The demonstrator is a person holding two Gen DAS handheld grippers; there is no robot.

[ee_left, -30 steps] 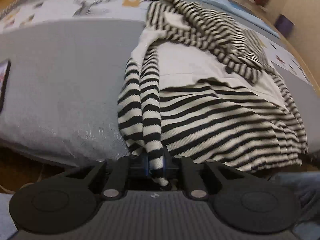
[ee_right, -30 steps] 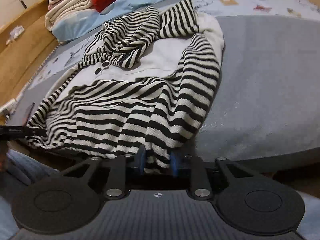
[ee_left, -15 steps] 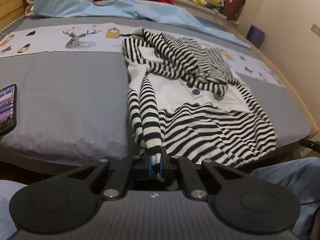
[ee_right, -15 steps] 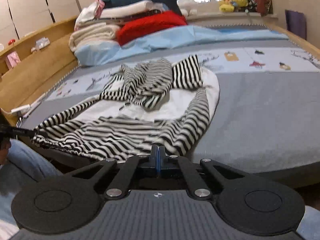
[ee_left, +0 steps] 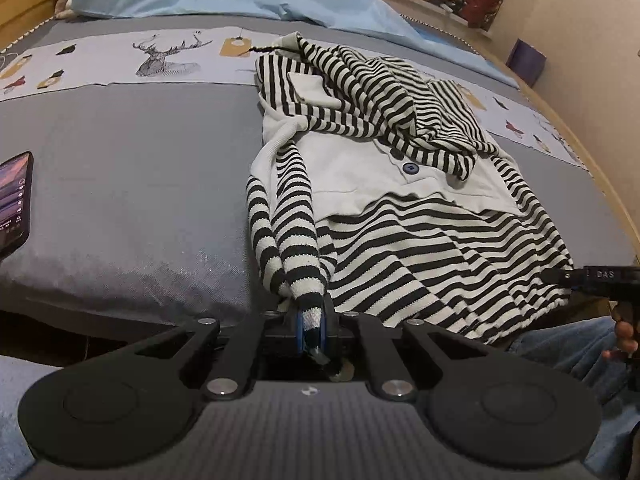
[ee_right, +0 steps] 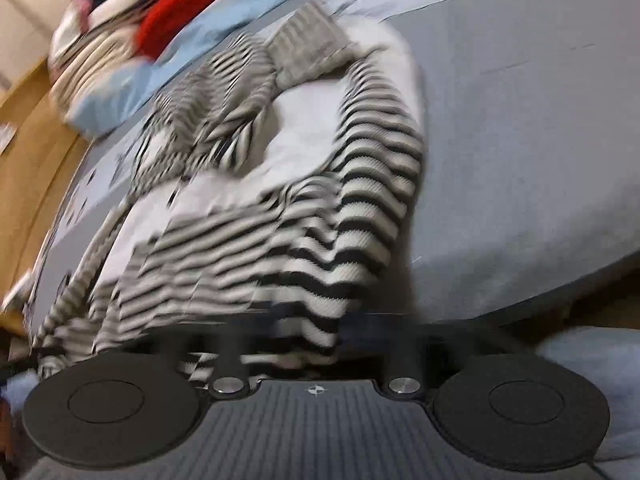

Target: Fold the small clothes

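Phone (ee_left: 14, 200): far left, on the grey bedcover (ee_left: 140, 184).
Left gripper (ee_left: 311, 326): clenched on the striped sleeve cuff (ee_left: 308, 300); now drawn back off the mattress edge, sleeve pulled taut.
Striped cardigan (ee_left: 420, 216): rumpled mid-bed, unfolded.
Right gripper (ee_right: 312, 344): blurred; jaws just reopening, grip cannot be told; hem regrasp likely.

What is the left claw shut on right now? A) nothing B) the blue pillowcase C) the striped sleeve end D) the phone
C: in the left wrist view the left claw pinches the striped sleeve end of the striped top, while the phone lies apart at the bed's left edge.
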